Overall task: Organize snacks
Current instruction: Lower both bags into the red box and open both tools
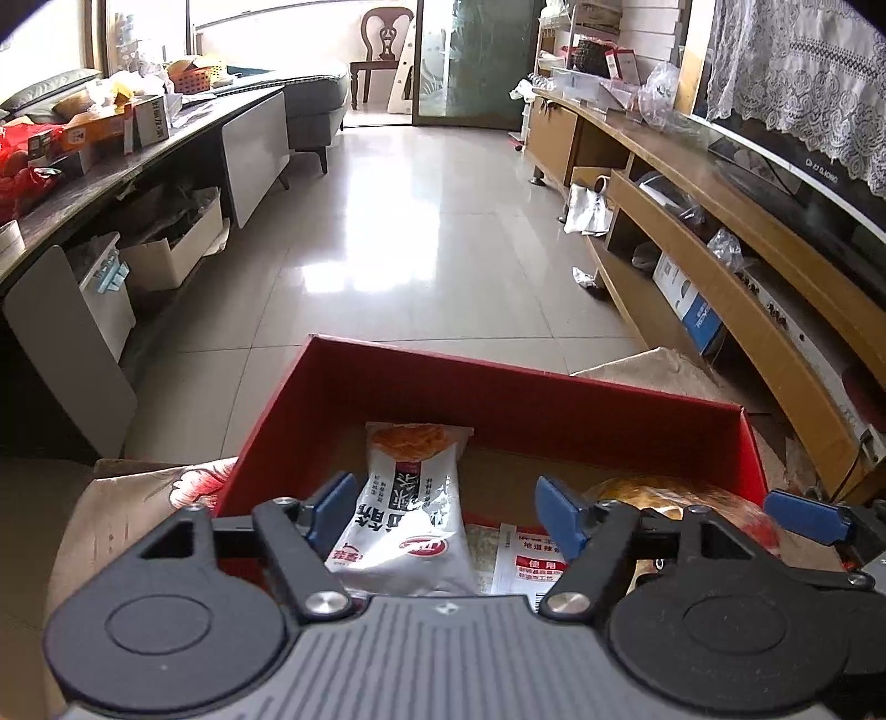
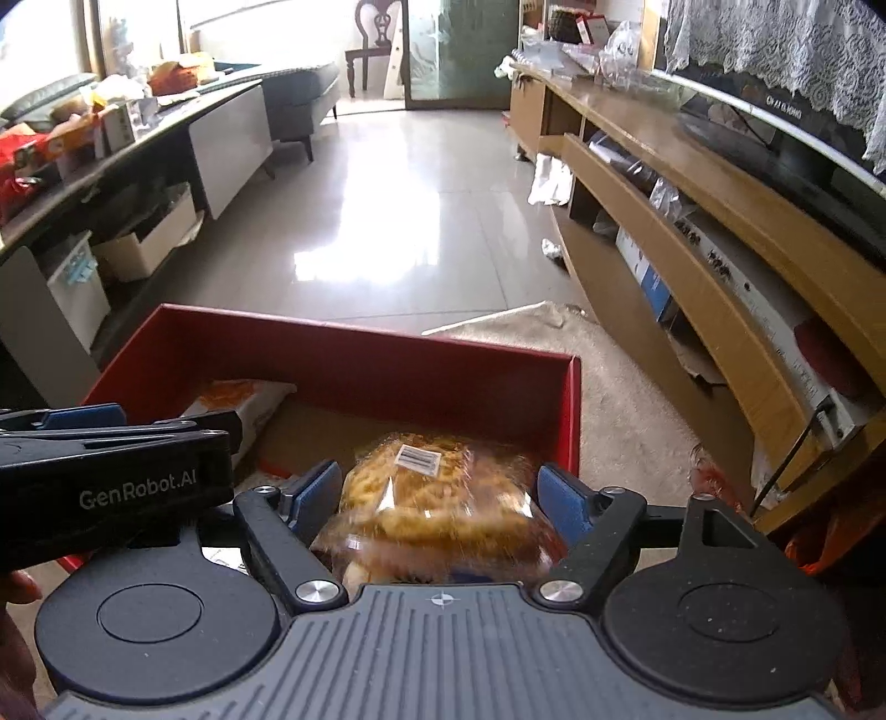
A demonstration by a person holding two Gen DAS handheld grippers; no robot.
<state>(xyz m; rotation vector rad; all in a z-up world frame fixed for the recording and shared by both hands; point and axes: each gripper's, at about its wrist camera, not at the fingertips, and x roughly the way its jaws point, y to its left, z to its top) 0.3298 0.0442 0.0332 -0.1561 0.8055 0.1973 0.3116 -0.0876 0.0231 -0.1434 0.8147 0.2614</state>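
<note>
A red open box sits on a beige cloth. In the left wrist view, a white snack packet with an orange picture lies inside it. My left gripper is open around that packet, both blue pads clear of it. In the right wrist view, a clear bag of golden snacks looks blurred between the blue fingers of my right gripper, which is open with its pads close beside the bag. Seen from the left wrist, the same bag lies to the right of the white packet. Flat printed packets cover the box floor.
A wooden TV cabinet with a television runs along the right. On the left stands a low table piled with boxes and snacks, with cardboard boxes under it. Shiny tiled floor lies beyond the box, and a chair far back.
</note>
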